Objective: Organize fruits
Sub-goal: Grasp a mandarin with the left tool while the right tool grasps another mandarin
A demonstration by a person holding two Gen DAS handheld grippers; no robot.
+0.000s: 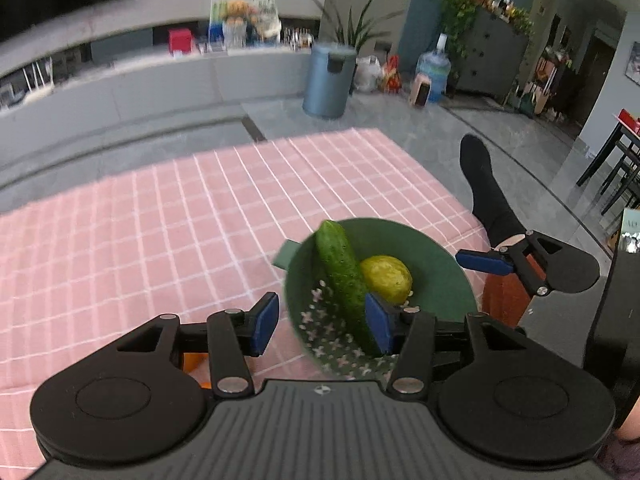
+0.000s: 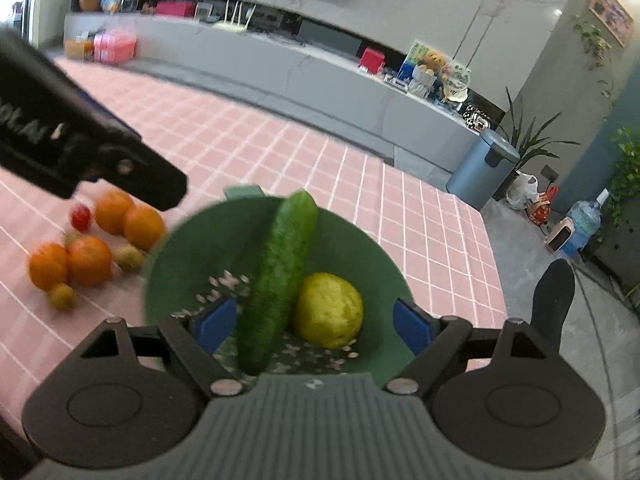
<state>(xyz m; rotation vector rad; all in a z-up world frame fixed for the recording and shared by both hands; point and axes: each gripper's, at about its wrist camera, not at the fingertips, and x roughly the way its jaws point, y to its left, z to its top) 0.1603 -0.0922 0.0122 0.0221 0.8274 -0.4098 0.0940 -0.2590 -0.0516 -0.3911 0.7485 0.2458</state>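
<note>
right claw (image 2: 312, 326) wide open over bowl (image 2: 192, 248) | left claw (image 1: 322, 322) open too | cucumber (image 2: 280, 272), lemon (image 2: 328, 310) inside | oranges (image 2: 88, 258) on counter (image 2: 280, 152) | risk: tipping bowl

The room is bright with soft daylight. Both pictures look a bit blurry, the edges bend round, and shadows are faint.

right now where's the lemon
In the green bowl, the lemon lies right of the cucumber, touching it, between the open right gripper's fingers.
</note>
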